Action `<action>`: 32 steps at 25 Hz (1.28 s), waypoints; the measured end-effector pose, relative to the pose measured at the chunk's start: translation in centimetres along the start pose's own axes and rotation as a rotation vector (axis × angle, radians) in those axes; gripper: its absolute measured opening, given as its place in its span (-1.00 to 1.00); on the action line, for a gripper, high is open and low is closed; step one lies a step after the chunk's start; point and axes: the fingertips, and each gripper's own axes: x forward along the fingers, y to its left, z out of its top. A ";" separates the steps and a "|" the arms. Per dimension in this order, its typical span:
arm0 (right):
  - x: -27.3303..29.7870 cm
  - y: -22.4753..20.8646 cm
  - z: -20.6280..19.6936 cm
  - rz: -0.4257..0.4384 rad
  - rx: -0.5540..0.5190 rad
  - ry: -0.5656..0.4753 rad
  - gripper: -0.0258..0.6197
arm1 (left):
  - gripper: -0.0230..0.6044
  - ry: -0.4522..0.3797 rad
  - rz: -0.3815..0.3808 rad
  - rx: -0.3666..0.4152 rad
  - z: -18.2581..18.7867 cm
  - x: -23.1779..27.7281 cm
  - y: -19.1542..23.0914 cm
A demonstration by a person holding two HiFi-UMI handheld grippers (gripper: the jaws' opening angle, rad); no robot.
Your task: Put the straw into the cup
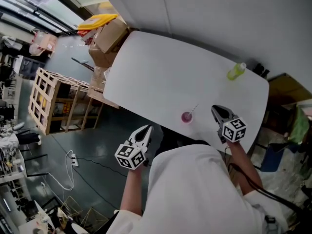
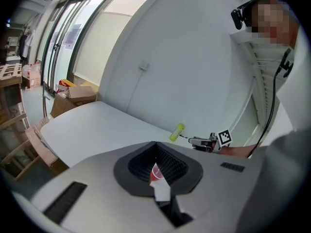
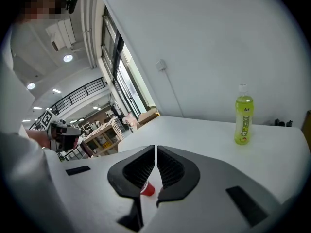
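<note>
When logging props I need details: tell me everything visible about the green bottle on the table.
The bottle is slim, clear plastic, filled nearly to the neck with yellow-green drink. It has a pale cap and a green label whose print is too small to read. It stands upright on the white table, towards the wall side, and touches nothing else.

A white table (image 1: 161, 77) stands against a plain pale wall (image 1: 219, 18). Past the table's far end, cardboard boxes (image 1: 109, 38) are piled. Off the table's side, a slatted wooden crate (image 1: 46, 94) stands on glossy dark-grey floor (image 1: 102, 145). Tall windows (image 2: 63, 47) beyond the table bring daylight.
</note>
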 end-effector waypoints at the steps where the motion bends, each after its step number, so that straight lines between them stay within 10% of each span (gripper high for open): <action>1: -0.3 0.0 0.0 -0.002 0.003 -0.009 -0.79 | -0.92 -0.001 -0.001 0.002 -0.1 -0.1 0.0; 32: -11.6 16.5 -5.1 -0.261 0.087 -0.230 -0.81 | -0.92 0.048 -0.269 0.104 -3.8 -12.4 4.0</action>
